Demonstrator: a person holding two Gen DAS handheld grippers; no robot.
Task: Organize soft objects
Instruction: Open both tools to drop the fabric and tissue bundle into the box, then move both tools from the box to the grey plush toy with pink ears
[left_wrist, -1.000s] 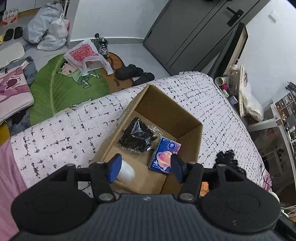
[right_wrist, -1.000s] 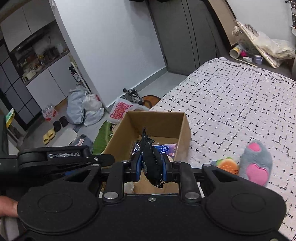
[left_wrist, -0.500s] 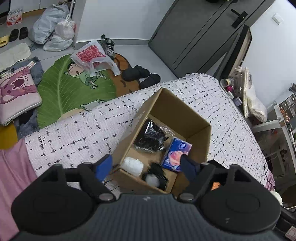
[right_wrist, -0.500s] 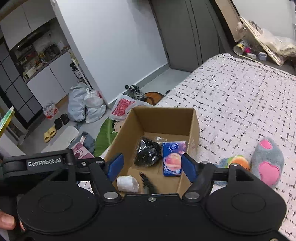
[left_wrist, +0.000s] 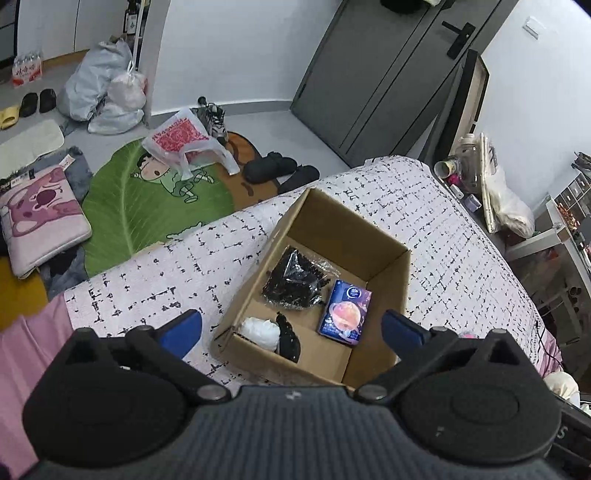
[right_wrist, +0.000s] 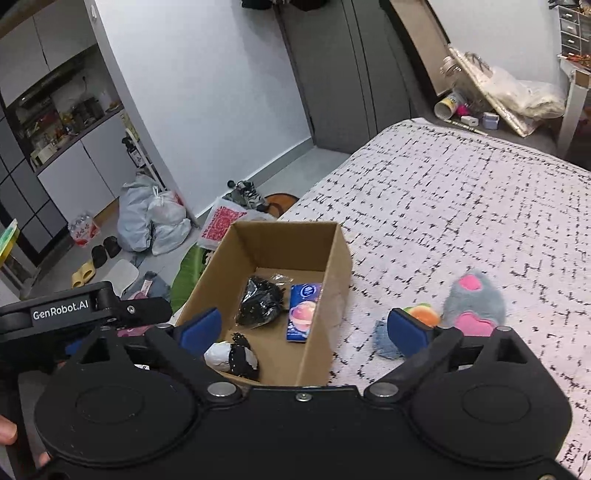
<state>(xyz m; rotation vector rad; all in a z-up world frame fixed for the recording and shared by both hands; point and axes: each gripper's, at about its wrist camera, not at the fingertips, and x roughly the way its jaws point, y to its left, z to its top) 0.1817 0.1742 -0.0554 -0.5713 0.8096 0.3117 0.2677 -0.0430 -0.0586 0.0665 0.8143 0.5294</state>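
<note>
An open cardboard box stands on the bed. Inside lie a black item in clear wrap, a blue tissue pack, a white soft item and a black lace piece. My left gripper is open and empty above the box's near edge. My right gripper is open and empty above the box. A grey and pink plush, an orange and green plush and a blue knit item lie right of the box.
The bed has a white cover with black dashes. On the floor are a green leaf rug, plastic bags, shoes and a pink cushion. A cluttered bedside ledge stands at the far end.
My right gripper opened and dropped the black lace piece into the box beside the white item. Both grippers opened wider and drew back and up from the box.
</note>
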